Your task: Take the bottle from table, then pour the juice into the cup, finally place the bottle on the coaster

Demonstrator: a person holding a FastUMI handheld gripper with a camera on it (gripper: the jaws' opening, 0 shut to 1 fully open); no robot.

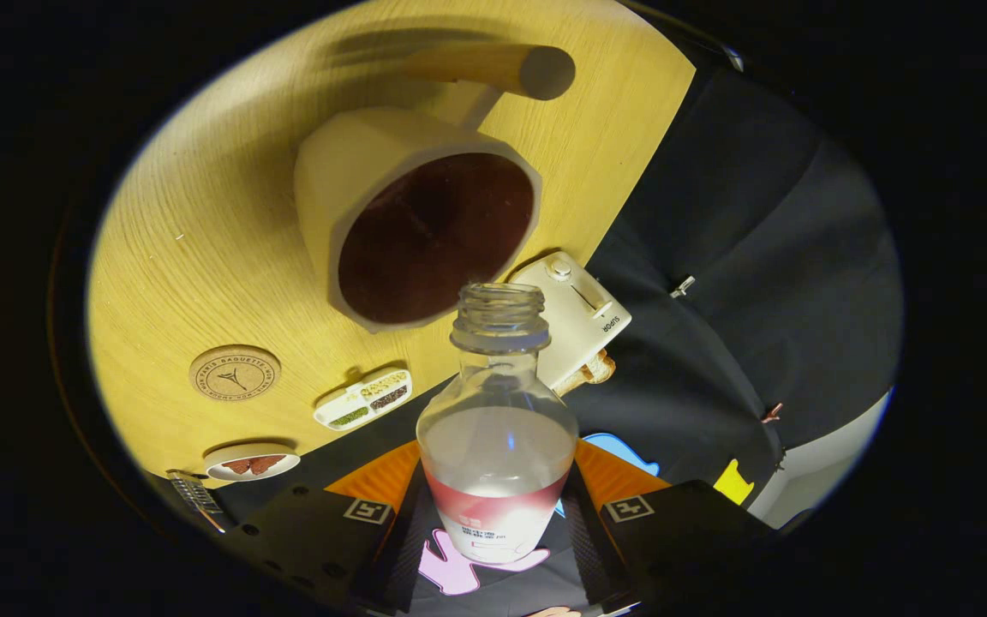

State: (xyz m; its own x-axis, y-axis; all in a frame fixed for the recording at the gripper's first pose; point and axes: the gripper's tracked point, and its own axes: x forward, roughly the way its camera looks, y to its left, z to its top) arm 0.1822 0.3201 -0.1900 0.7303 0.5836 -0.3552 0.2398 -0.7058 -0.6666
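- The bottle [498, 420] sits right between the two fingers of the tool [498, 527], which are closed in on its lower body from both sides, so it's gripped and held up off the counter [202, 231].
- The bottle is clear, has no cap on, and carries a red and white label around its lower part. There's a pale liquid inside, with the neck looking empty.
- The whole scene looks tilted, and the bottle's open mouth points toward the cup [416, 214], which is just beyond it.
- The cup is a white mug with angular sides and a dark reddish-brown inside. Can't tell if that's liquid or just the colour of the inside. It has a thick wooden handle [493, 68] sticking out on the far side.
- The round cork coaster [235, 373] is well off to the side of the cup on the wooden counter, with nothing on it.
- Near the coaster there's a small white tray with compartments [365, 398] holding different bits of stuff, and a small white dish [251, 463] with something reddish in it.
- A white toaster [579, 313] with bread in it sits near the counter's edge, just behind the bottle's neck.
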